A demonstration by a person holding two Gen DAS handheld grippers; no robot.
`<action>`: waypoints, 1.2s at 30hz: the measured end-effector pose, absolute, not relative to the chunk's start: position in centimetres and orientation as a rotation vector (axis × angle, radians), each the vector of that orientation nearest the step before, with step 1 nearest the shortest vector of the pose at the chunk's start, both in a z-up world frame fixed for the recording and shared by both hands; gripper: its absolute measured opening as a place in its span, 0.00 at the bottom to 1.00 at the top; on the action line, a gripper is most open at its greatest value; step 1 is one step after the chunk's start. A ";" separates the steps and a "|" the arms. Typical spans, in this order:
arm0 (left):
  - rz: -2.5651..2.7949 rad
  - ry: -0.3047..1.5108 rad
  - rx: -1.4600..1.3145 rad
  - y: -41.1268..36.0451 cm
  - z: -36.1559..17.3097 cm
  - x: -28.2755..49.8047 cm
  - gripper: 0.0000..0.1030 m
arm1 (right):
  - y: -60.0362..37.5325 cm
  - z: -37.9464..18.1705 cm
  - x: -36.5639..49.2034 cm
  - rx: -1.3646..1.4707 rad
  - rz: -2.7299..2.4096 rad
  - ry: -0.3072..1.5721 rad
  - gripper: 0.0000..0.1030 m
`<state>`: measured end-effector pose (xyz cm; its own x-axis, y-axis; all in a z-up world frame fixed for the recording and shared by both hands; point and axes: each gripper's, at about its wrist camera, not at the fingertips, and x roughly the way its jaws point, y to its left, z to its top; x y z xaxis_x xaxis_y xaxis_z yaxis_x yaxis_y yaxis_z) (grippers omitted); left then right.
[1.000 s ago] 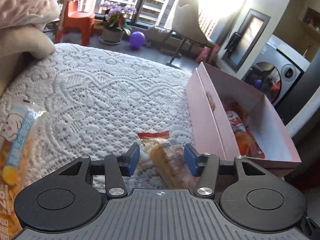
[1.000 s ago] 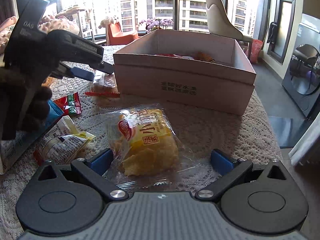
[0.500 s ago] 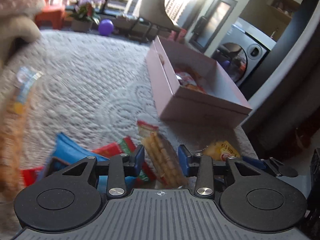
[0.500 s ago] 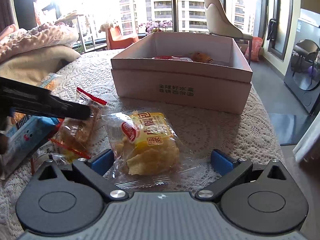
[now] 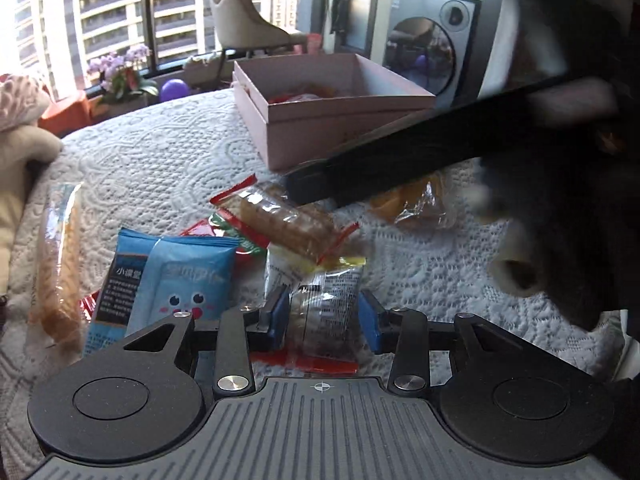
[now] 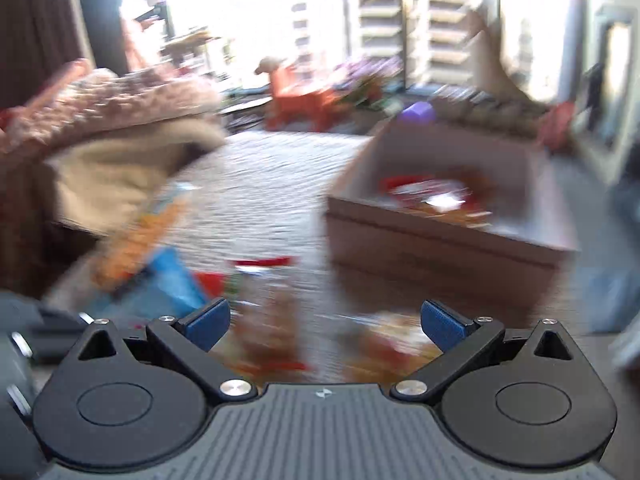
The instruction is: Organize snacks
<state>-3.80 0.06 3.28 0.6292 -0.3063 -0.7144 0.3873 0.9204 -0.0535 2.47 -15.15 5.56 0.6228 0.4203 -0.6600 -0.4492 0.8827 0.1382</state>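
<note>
I judge the job partly done. The pink box (image 5: 344, 120) at the far side of the lace-covered surface (image 5: 160, 168) already holds a few wrappers, red and orange ones as far as I can see, but most of the snacks lie loose in front of it. My left gripper (image 5: 323, 318) has its jaws partly apart, one on each side of a clear packet (image 5: 325, 300) with dark print; the pads sit just beside it and I cannot say they press it, so I count it as not yet gripped. Beyond that packet lies a cracker packet (image 5: 286, 222) with red ends, a blue pouch (image 5: 184, 280) to the left, a long orange packet (image 5: 60, 256) further left, and a yellow cake (image 5: 416, 204) near the box, half hidden under my other tool. My right gripper (image 6: 325, 320) has its jaws wide with nothing between them; its view is badly smeared, and only the box (image 6: 448, 236) reads clearly. So at least five snacks remain.
</note>
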 end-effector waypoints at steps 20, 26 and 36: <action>-0.383 0.802 0.082 0.1 3.5 -3.3 0.42 | -19.0 1.6 0.9 -0.070 0.356 0.821 0.43; -0.351 0.783 0.117 0.1 3.3 -2.5 0.43 | -19.6 1.1 -0.1 -0.013 0.389 0.773 0.68; -0.316 0.777 0.074 1.6 2.9 -0.5 0.51 | -18.3 0.6 -0.9 -0.068 0.393 0.725 0.80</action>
